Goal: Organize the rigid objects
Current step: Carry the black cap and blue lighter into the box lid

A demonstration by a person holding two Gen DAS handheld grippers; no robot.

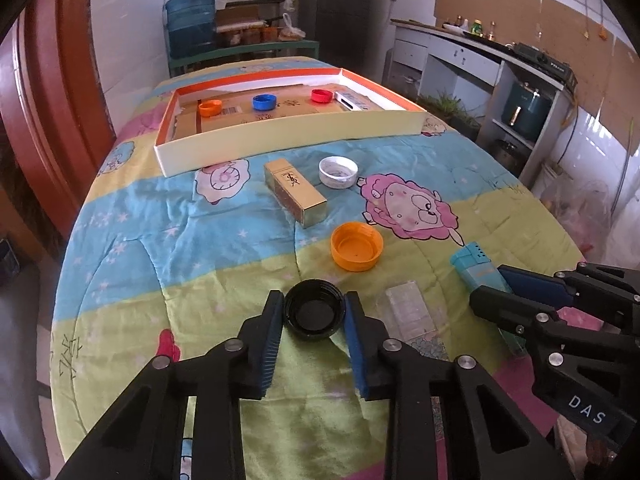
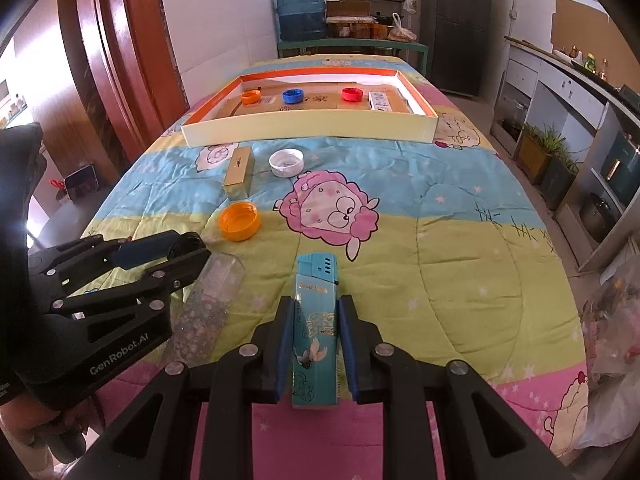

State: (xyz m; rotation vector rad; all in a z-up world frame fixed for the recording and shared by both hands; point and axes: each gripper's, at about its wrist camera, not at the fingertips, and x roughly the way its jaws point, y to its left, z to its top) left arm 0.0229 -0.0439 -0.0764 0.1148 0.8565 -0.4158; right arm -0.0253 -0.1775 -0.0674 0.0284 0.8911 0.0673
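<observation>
Sitting between left gripper [image 1: 314, 312] pads, seemingly touching: black cap [image 1: 314, 314].

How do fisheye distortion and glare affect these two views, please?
Left wrist view: the tray edges bow, corners vignette black, and soft glare washes the quilt. Right wrist view: the tray bows too, the door frame curves, and the lighter stays sharp.

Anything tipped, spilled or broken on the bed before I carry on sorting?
Nothing spilled or broken that I can see. The loose caps, orange cap and white cap, lie open side up, and the gold box lies on its side, askew to the tray. That's ordinary unsorted clutter.
</observation>
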